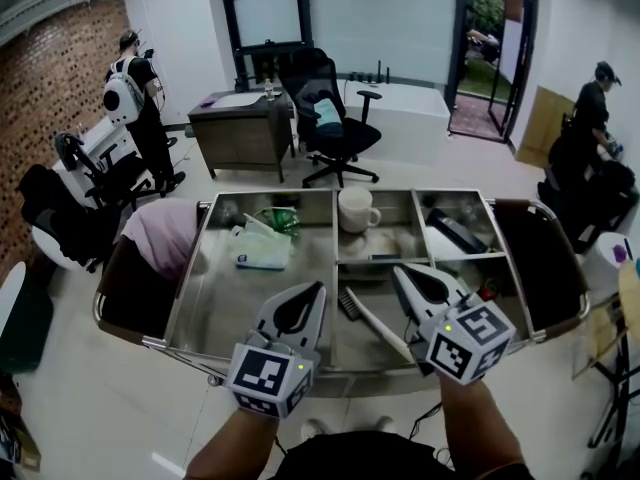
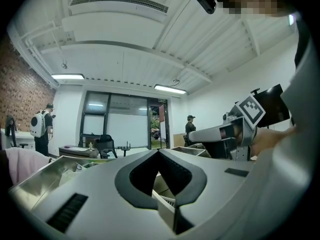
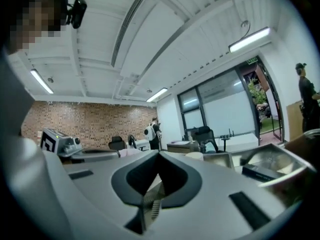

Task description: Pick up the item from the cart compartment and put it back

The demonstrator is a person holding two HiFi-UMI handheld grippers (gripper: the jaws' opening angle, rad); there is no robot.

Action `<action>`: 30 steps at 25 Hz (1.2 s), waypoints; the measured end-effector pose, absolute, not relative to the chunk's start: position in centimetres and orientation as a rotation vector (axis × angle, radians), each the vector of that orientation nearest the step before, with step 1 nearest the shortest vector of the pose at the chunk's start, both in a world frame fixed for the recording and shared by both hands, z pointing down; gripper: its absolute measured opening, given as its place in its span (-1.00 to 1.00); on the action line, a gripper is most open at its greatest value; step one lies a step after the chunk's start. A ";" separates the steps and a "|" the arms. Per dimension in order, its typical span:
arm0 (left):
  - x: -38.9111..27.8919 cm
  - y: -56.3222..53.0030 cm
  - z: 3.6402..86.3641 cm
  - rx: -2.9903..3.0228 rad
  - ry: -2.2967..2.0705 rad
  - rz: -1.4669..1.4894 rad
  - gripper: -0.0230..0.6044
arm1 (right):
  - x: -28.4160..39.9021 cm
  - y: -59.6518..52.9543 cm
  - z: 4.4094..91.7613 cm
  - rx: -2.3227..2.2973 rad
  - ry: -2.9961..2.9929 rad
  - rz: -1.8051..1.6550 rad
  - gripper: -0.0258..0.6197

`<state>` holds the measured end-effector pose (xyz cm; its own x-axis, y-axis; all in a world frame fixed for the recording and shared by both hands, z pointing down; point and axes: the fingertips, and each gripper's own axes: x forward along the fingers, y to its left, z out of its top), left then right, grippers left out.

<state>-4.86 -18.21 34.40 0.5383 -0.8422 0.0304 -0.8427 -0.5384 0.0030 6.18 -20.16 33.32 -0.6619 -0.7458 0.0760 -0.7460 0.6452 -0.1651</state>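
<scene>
The steel cart (image 1: 335, 268) is divided into several compartments. A white mug (image 1: 355, 209) stands in the far middle one. A white-handled brush (image 1: 376, 324) lies in the near middle one, between my two grippers. The left compartment holds a white pouch and green packets (image 1: 262, 244). A black flat item (image 1: 456, 231) lies in the far right one. My left gripper (image 1: 319, 288) hovers above the near edge, shut and empty, its tips meeting (image 2: 158, 150). My right gripper (image 1: 398, 269) is held over the right side, also shut with nothing in it (image 3: 159, 153).
A pink cloth (image 1: 165, 234) hangs over the cart's left end. Beyond the cart stand a black office chair (image 1: 335, 118), a desk (image 1: 240, 123) and a white bench (image 1: 405, 118). One person stands at the far left (image 1: 135, 98), another at the far right (image 1: 590, 118).
</scene>
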 end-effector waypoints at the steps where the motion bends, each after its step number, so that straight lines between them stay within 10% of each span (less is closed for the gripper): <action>1: -4.9 -18.0 34.3 2.746 -1.501 0.039 -0.93 | 6.6 -19.7 32.5 1.304 -2.867 0.266 -0.86; 30: -4.7 -17.5 34.0 2.759 -1.507 0.052 -0.93 | 10.5 -16.1 34.7 1.394 -2.821 0.301 -0.87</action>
